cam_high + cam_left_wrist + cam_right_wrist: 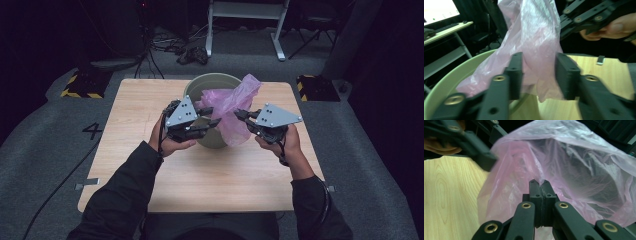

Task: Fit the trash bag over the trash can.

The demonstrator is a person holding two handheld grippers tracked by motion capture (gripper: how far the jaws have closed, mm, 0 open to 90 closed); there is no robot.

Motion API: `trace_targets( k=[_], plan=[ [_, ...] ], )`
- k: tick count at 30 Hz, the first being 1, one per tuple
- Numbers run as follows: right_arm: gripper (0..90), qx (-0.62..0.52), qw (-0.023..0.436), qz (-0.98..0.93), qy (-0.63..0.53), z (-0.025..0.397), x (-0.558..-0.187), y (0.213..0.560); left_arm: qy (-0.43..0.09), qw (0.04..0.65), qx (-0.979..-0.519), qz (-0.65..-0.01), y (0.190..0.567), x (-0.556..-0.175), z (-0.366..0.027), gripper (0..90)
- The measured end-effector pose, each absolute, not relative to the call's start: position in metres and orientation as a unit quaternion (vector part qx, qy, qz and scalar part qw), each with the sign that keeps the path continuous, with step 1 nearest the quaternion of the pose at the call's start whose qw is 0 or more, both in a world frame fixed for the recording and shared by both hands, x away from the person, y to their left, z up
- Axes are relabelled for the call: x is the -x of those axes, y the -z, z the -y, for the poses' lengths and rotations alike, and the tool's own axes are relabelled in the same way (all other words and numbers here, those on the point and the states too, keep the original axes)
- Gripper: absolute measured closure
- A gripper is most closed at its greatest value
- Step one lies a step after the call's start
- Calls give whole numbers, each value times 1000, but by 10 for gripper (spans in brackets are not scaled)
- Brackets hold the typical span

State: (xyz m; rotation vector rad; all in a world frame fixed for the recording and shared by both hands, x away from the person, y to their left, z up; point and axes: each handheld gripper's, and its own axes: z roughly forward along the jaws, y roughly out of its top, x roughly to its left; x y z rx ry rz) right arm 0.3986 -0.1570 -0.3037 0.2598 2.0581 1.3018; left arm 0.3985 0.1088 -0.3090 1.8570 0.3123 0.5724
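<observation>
**Pink bag at the bin's rim**

On the wooden table (150, 100), at frame centre, a green bin (212, 82) stands with a pink plastic bag (232, 102) draped over its right rim. The right gripper (540, 183) pinches the film, jaws clenched. The left gripper (539, 75) is spread, straddling the bag.
</observation>
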Motion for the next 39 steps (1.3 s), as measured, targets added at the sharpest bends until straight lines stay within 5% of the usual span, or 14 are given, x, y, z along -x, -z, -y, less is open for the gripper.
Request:
trace_targets(
  k=[2, 5, 25, 39],
  plan=[
    [900, -100, 338, -791, -501, 159, -399, 305, -251, 551, -785, -133, 308, -401, -109, 816],
    [900, -101, 337, -791, -501, 161, -398, 306, -258, 551, -782, -139, 307, -403, -111, 890],
    [900, -149, 311, -802, -487, 216, -398, 349, -254, 547, -757, -252, 323, -427, -194, 898],
    [900, -193, 306, -816, -451, 222, -429, 380, -249, 516, -760, -305, 358, -455, -208, 898]
  ],
)
